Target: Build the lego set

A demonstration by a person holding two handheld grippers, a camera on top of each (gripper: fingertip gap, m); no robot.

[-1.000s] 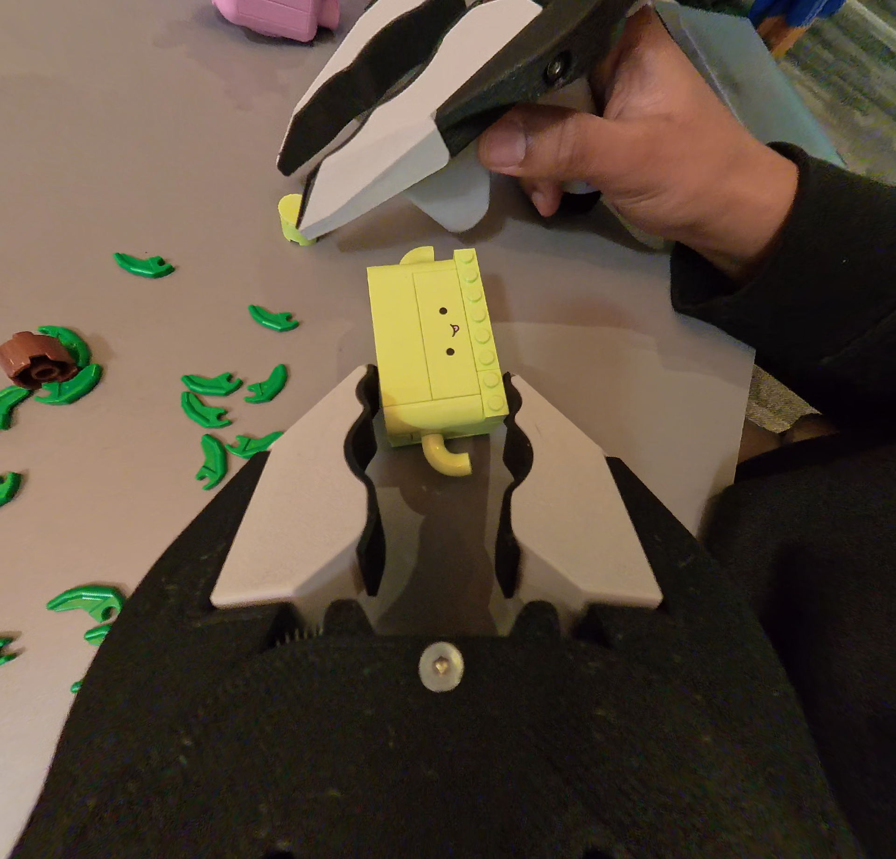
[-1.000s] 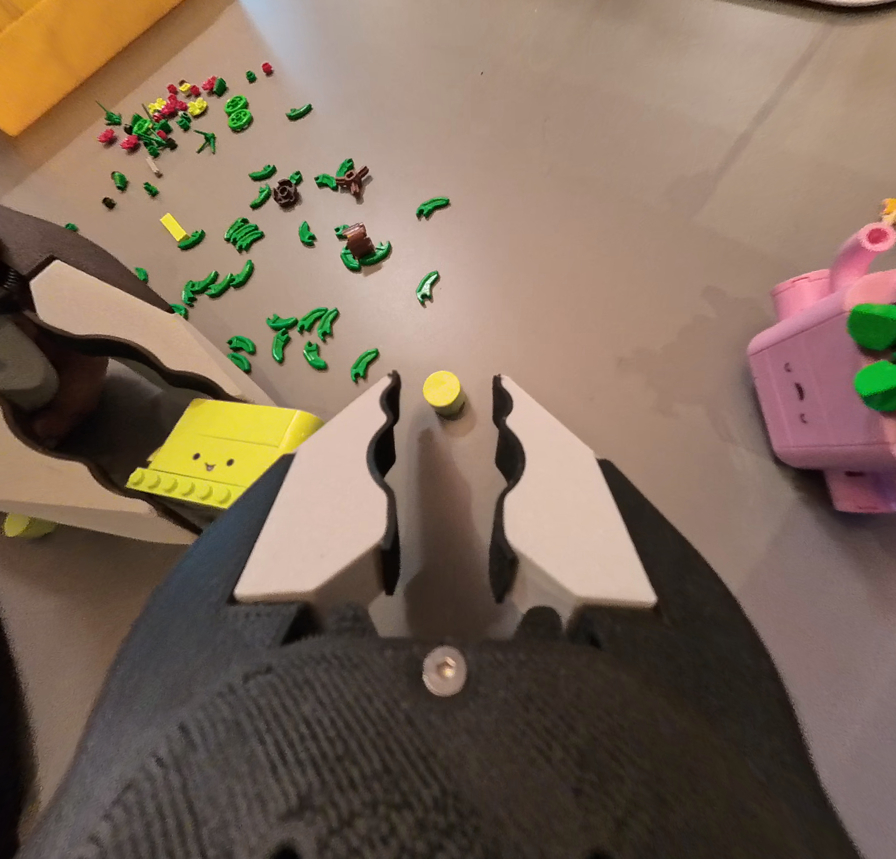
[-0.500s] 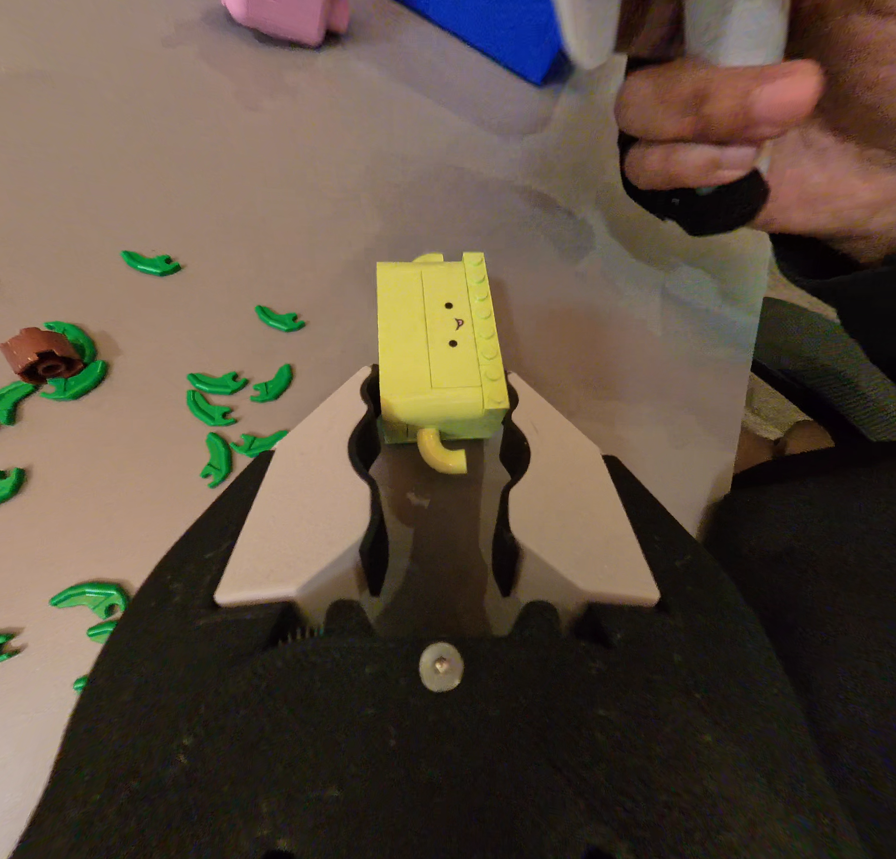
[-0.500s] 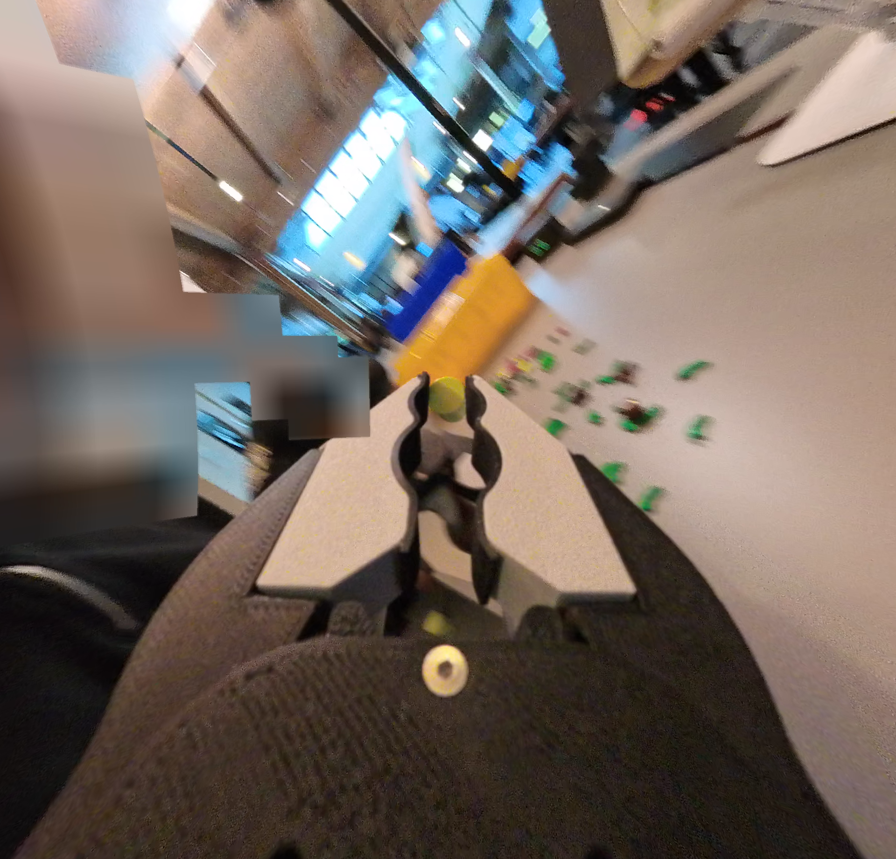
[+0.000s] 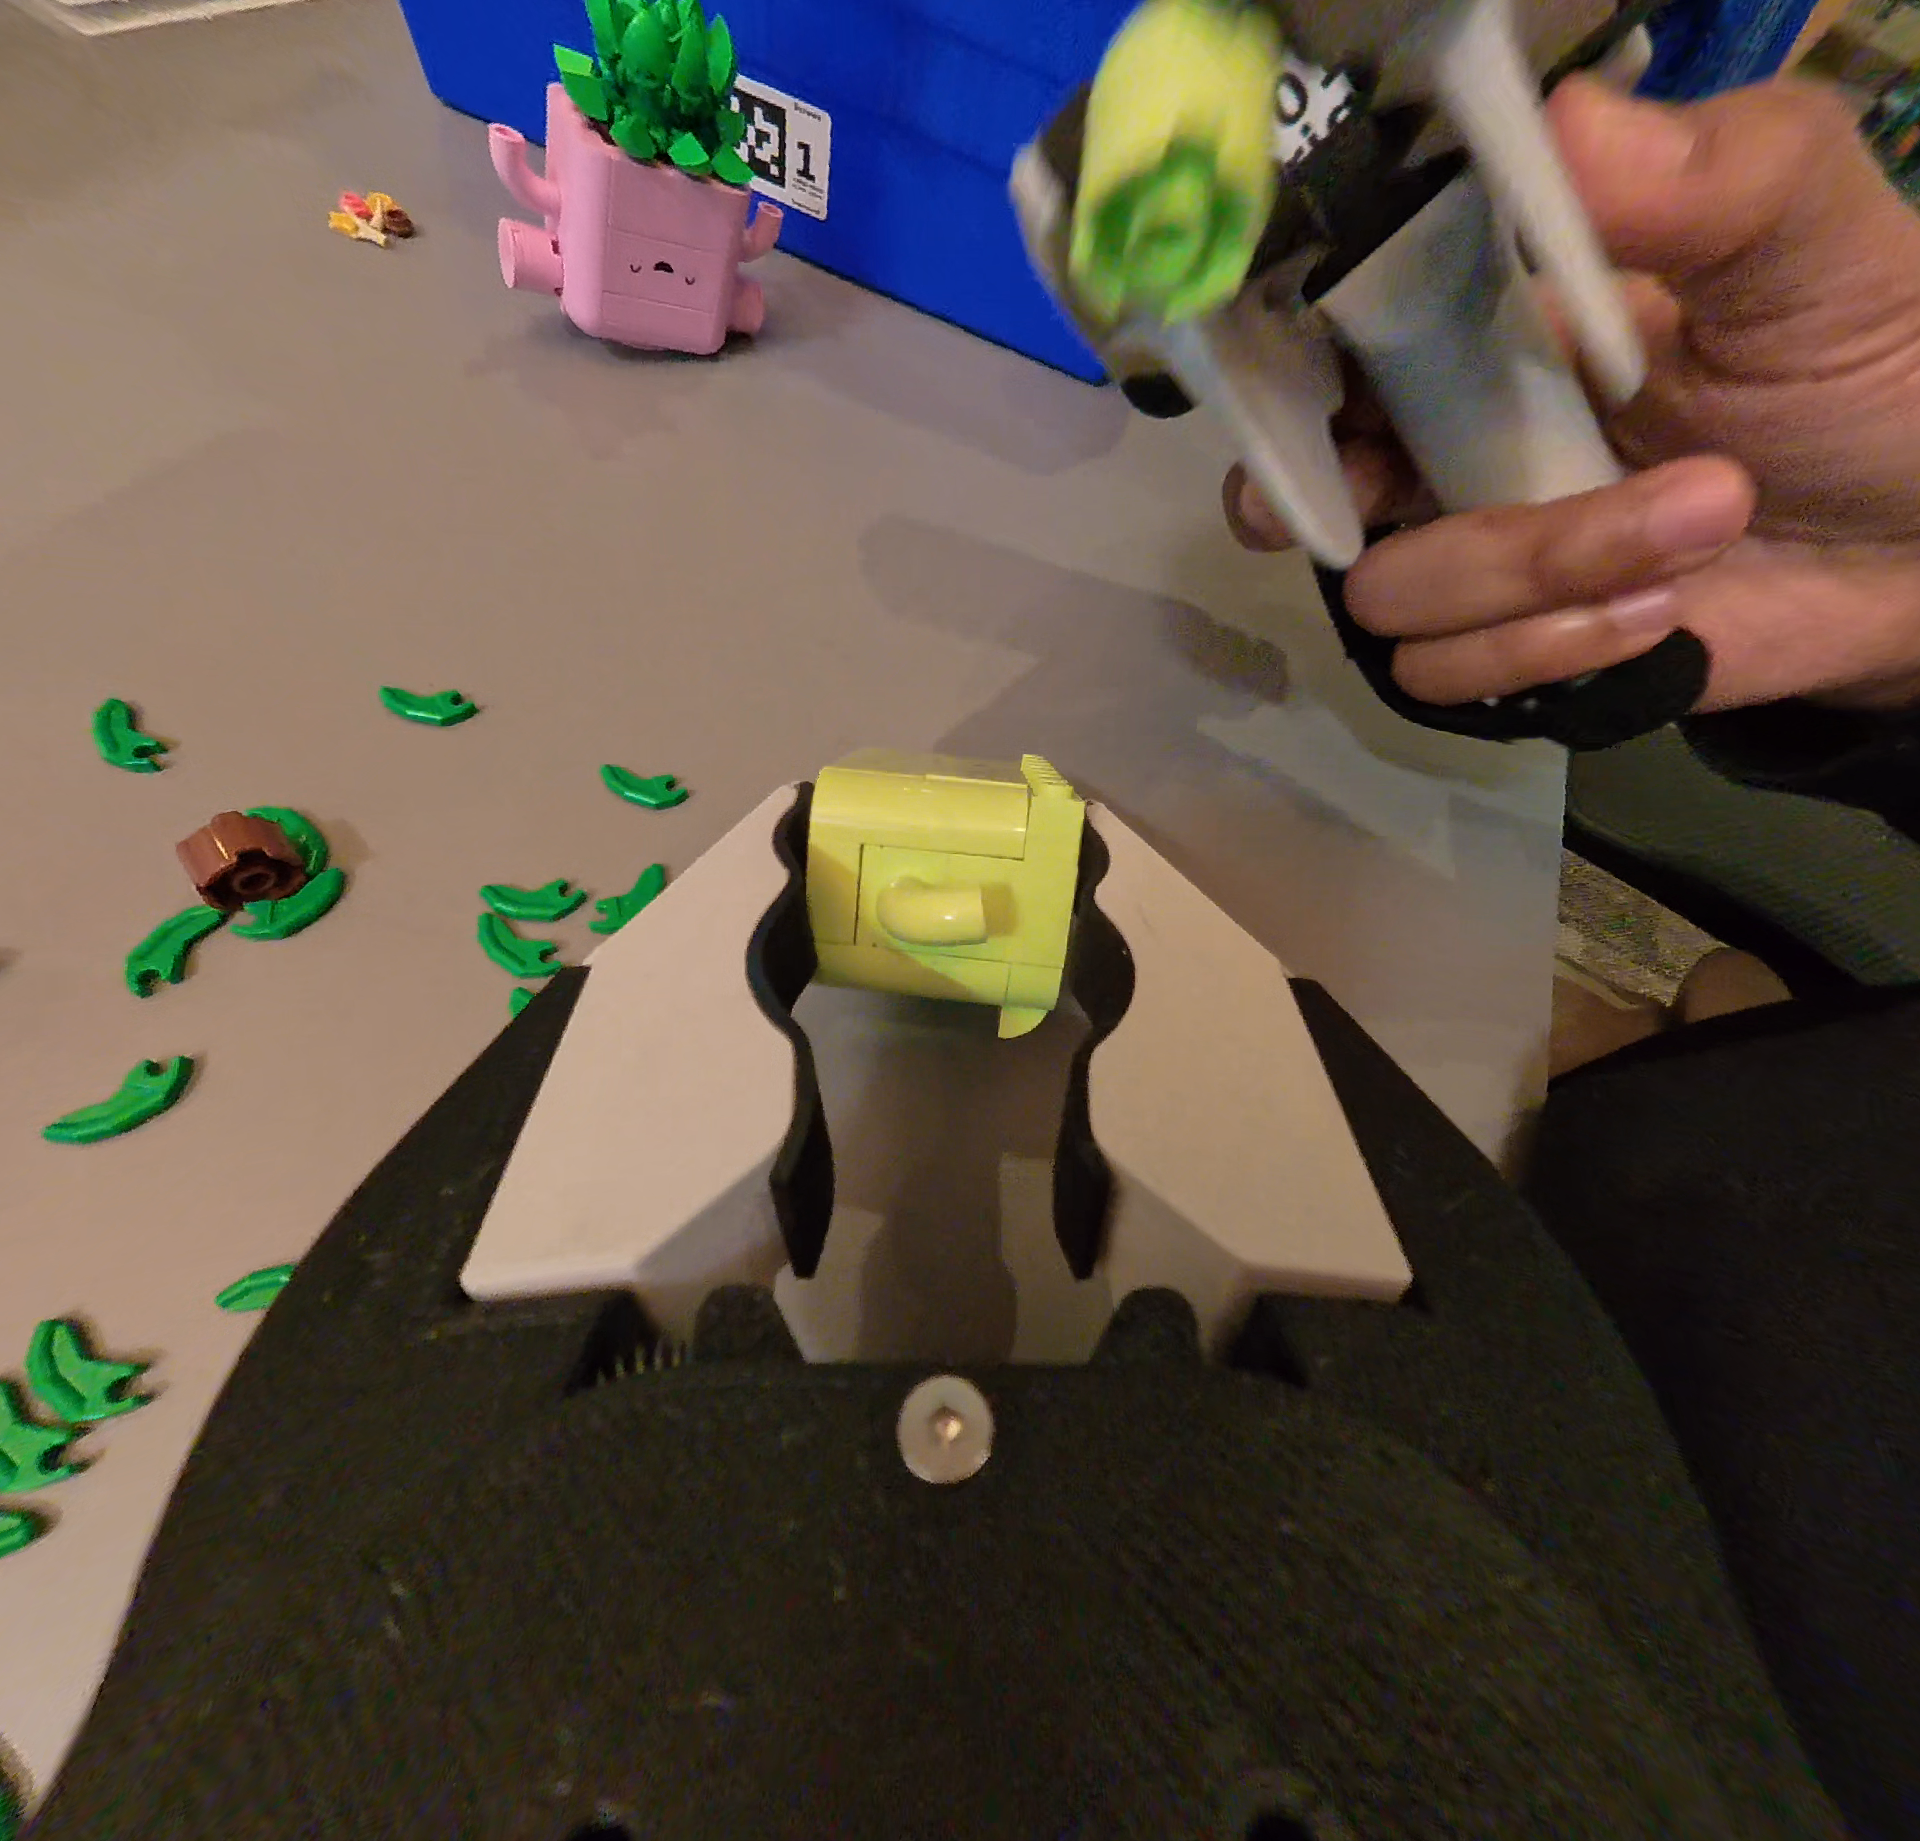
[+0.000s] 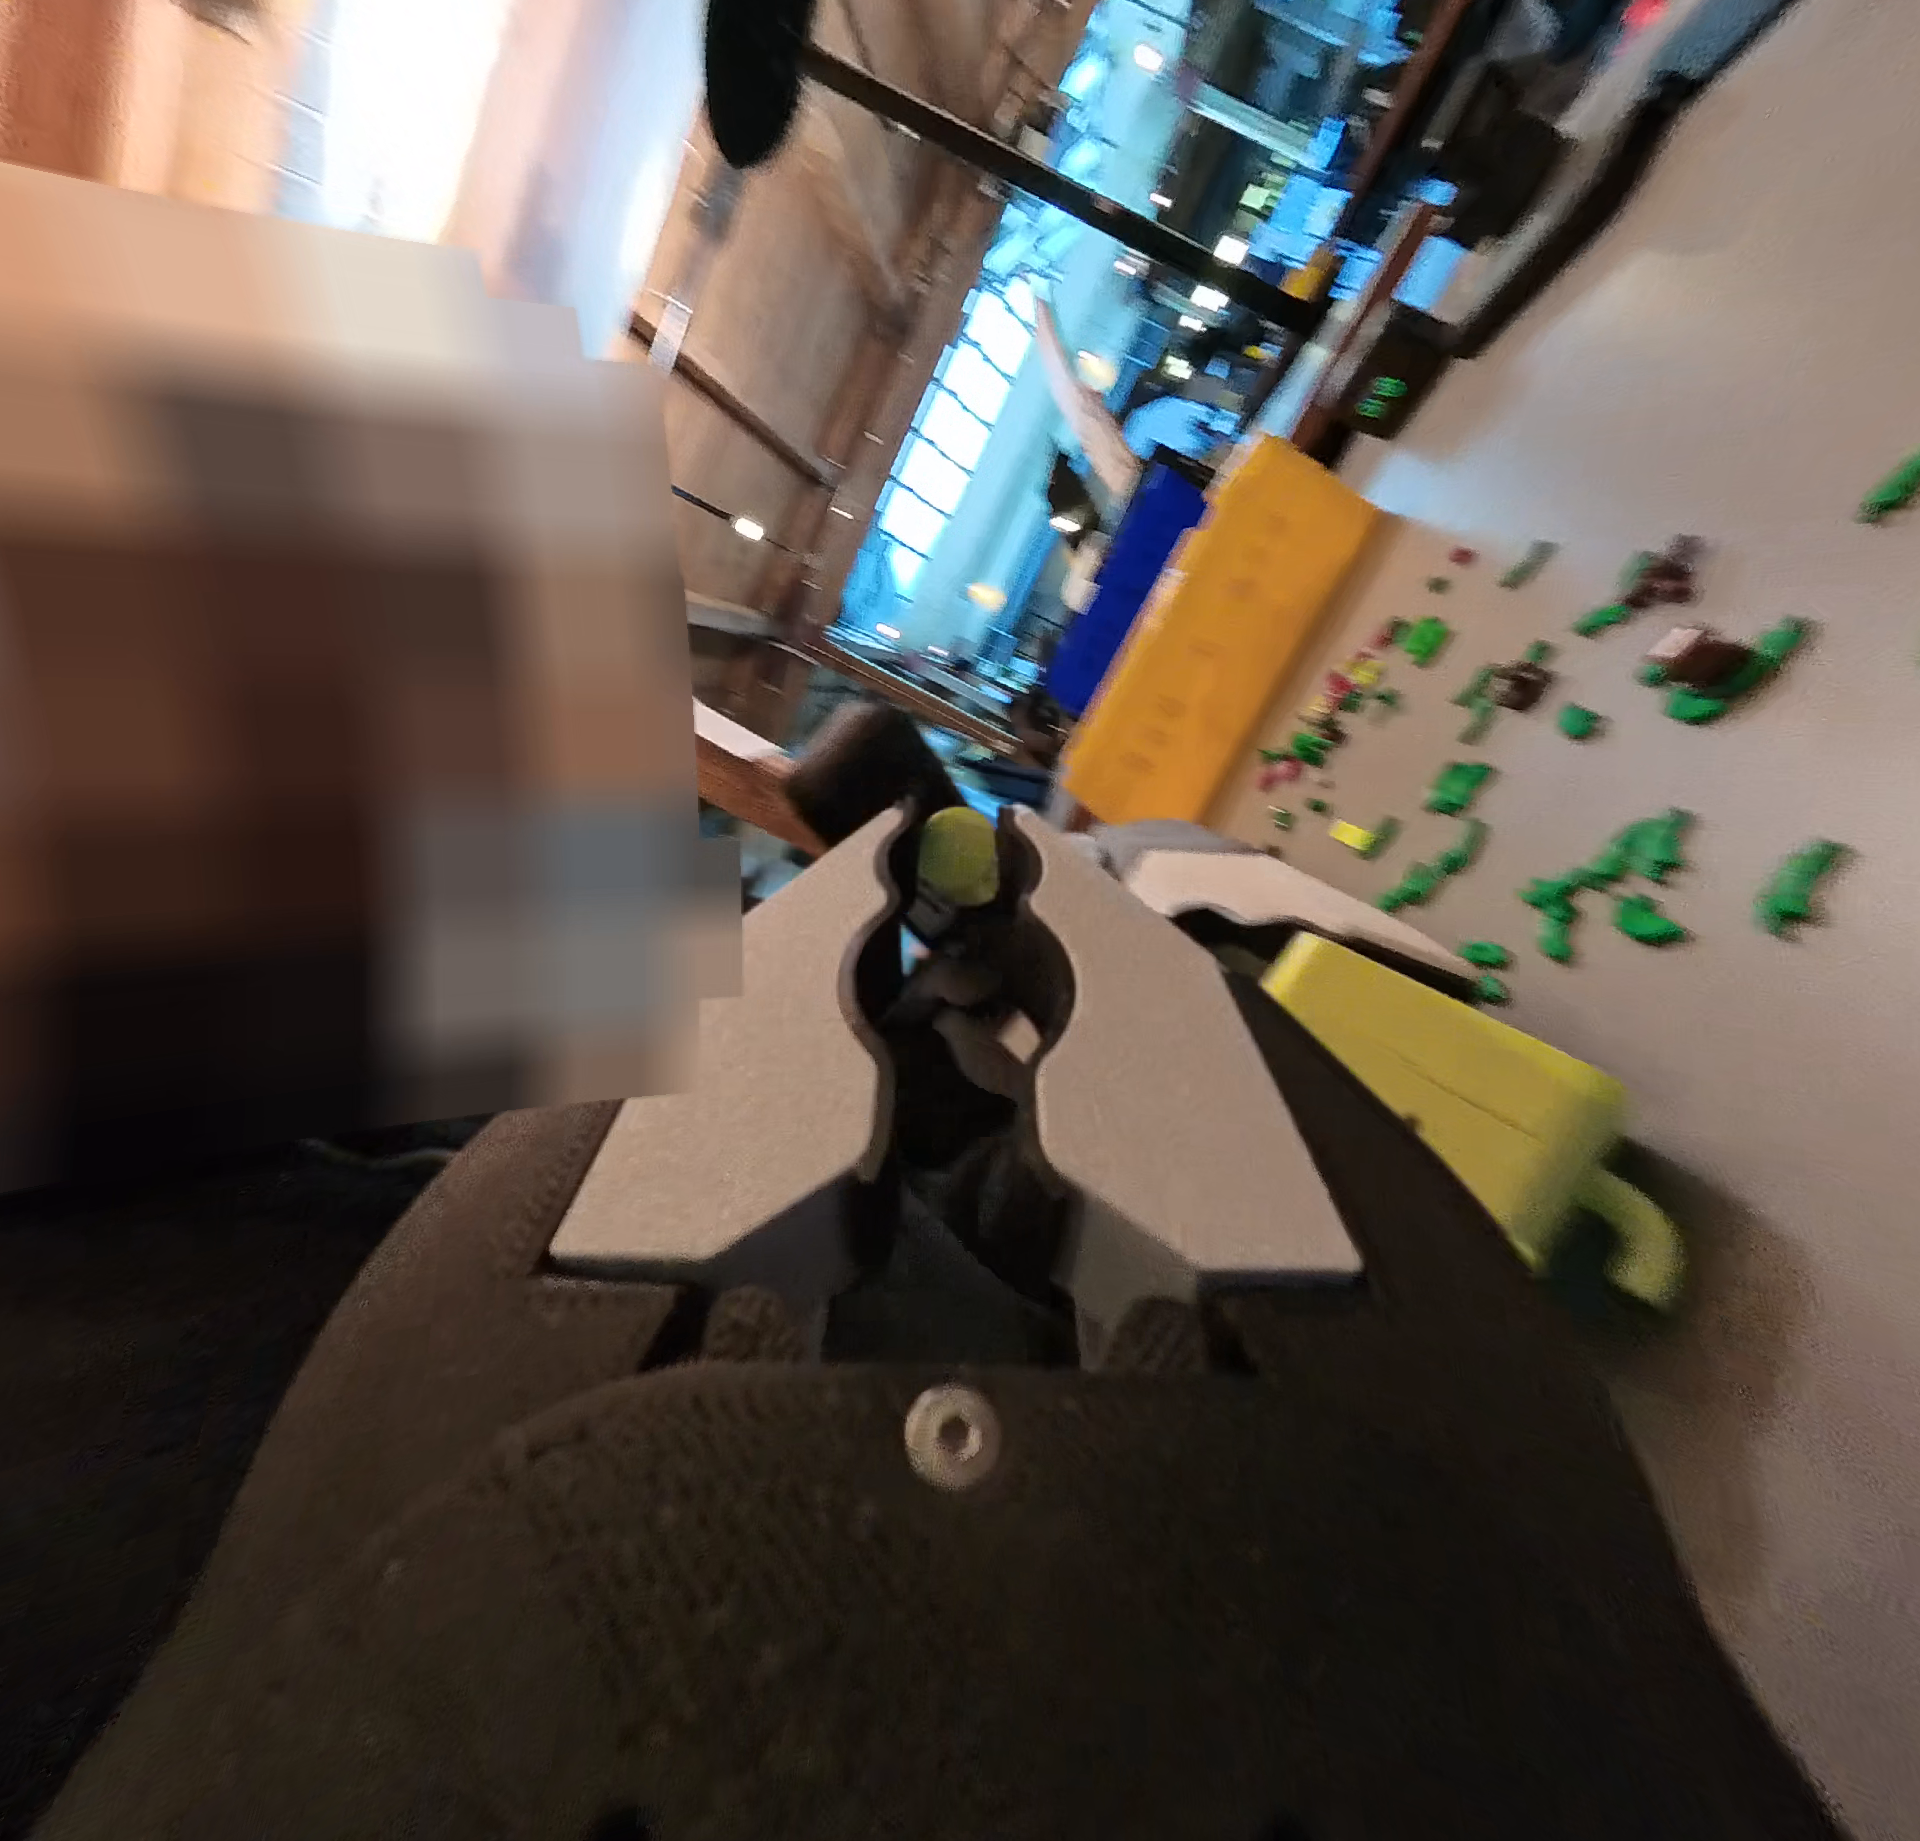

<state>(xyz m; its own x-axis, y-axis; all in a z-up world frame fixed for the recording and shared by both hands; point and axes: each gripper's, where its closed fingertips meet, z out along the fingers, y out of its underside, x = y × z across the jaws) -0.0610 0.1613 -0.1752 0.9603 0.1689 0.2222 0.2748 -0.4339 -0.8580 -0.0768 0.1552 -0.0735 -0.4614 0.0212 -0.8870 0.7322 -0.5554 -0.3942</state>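
My left gripper [image 5: 940, 856] is shut on the lime-yellow lego pot [image 5: 940, 882], lifted off the grey table, its side with a curved arm stub facing me. The pot also shows in the right wrist view [image 6: 1455, 1064], between the left gripper's fingers. My right gripper [image 6: 956, 846] is shut on a small round lime-yellow lego piece [image 6: 958, 856], raised and tilted. In the left wrist view the right gripper [image 5: 1174, 160] is up at the top right, blurred, the round piece [image 5: 1174, 150] at its tip, a hand [image 5: 1662, 441] holding it.
A finished pink lego pot with green leaves [image 5: 644, 222] stands far off in front of a blue bin [image 5: 935, 77]. Several green leaf pieces [image 5: 520, 918] and a brown piece [image 5: 244, 856] lie scattered at the left. A yellow bin [image 6: 1216, 638] stands beyond more small pieces. Left tips to right tips: about 10 centimetres.
The right gripper closed on the round lime piece, lifted it off the table and swung up. The left gripper tilted the yellow pot up, so its side now faces me.
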